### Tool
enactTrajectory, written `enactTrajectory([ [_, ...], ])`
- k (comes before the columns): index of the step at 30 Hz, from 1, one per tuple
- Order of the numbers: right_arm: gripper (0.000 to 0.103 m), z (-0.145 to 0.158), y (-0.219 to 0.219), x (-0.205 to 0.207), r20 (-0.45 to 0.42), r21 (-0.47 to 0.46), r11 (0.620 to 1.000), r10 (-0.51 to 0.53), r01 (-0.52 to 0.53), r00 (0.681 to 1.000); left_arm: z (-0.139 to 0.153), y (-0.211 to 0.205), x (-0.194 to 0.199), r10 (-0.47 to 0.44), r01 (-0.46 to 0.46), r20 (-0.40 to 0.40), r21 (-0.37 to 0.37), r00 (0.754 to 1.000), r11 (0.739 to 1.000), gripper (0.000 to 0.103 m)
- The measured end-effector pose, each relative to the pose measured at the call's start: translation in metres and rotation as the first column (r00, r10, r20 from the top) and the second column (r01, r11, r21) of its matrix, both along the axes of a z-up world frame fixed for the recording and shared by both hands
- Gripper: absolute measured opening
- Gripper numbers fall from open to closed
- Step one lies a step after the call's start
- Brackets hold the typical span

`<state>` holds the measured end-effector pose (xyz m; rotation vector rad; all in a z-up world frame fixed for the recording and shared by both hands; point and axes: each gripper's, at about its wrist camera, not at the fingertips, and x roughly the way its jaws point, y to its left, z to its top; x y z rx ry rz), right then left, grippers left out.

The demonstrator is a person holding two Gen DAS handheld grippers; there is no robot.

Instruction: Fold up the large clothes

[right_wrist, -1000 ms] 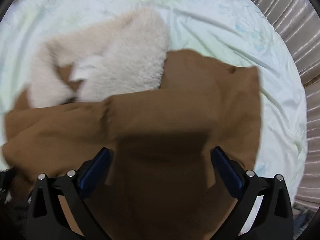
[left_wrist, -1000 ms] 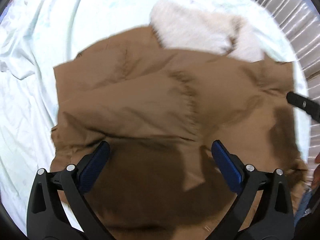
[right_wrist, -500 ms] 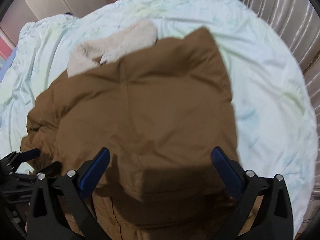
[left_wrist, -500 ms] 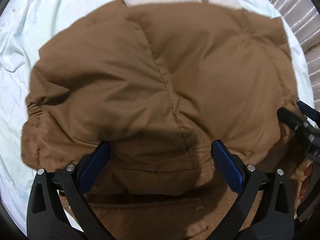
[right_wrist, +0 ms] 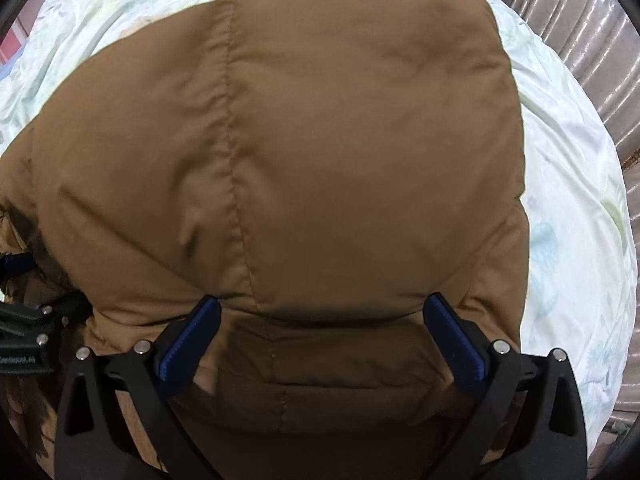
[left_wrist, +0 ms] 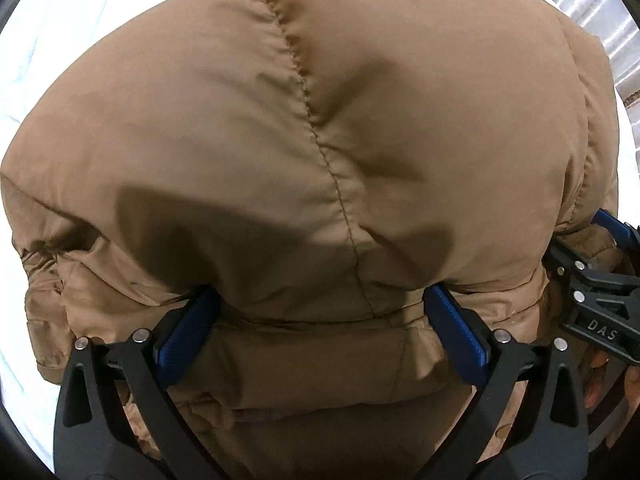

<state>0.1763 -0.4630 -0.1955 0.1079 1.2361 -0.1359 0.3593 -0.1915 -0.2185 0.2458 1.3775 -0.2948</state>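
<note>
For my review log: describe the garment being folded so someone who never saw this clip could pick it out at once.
A bed with a pale, rumpled sheet fills the scene. On it lies a padded brown jacket, puffed up in a mound, with stitched seams running down it. The left gripper and right gripper are both open over its near edge. It is the only brown, quilted thing against the whitish bedding.

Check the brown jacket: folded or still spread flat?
Folded over. The brown jacket is a puffy doubled bundle on the bedsheet, with a lower layer showing beneath its near edge.

Brown jacket (left_wrist: 320, 140) (puffy) between spread jaws
</note>
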Motion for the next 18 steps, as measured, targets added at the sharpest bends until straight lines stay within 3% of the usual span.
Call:
enactTrajectory([
  [10,0.102,-0.007,-0.001,0.013,0.024,-0.017,1.0,-0.013,0.013,1.0,0.005,0.02,-0.013,0.002,-0.002,0.028,0.008,1.0,1.0,0.1],
  [14,0.102,-0.003,-0.002,0.008,0.045,-0.019,1.0,-0.019,0.02,0.999,0.023,0.035,-0.032,-0.012,0.016,0.126,-0.025,0.992,1.0,0.1],
  [18,0.101,0.007,-0.003,-0.008,0.054,-0.018,0.999,-0.026,0.027,0.998,0.047,0.043,-0.058,0.018,-0.017,0.147,-0.01,0.989,1.0,0.1],
])
